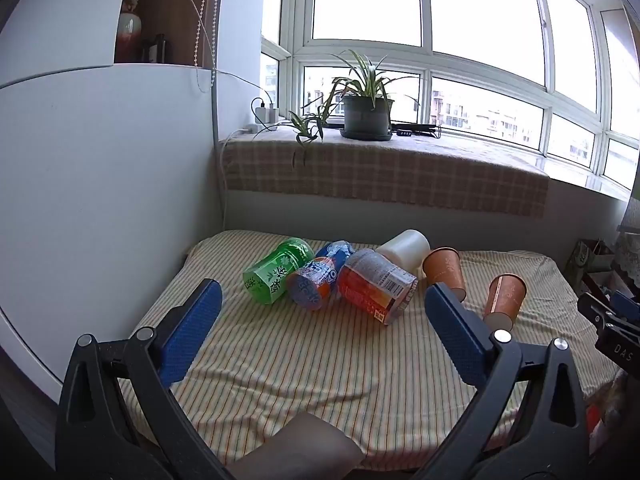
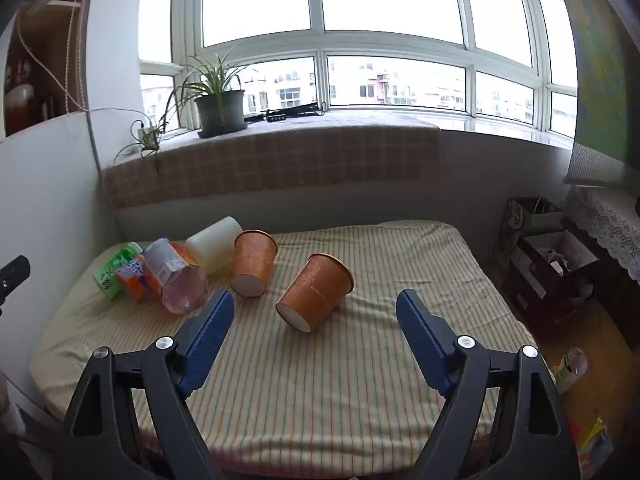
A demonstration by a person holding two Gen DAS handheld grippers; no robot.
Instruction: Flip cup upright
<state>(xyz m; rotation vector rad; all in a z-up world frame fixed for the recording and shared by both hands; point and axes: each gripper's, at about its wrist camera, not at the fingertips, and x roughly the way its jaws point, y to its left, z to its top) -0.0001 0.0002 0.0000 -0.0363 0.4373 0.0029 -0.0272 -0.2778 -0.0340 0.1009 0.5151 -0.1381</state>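
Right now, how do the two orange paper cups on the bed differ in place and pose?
The nearer cup lies alone on the striped sheet, ahead of the open right gripper; the farther cup lies beside the white cup near the bottles. The nearer cup's base points left of the camera; the farther cup's base faces it more squarely. Both lie on their sides.

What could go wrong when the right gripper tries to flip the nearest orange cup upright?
1. The nearest orange cup lies on its side on the wrinkled striped cloth; it may roll away from the open right gripper.
2. The second orange cup and the bottles lie near; a wide swing could knock them.
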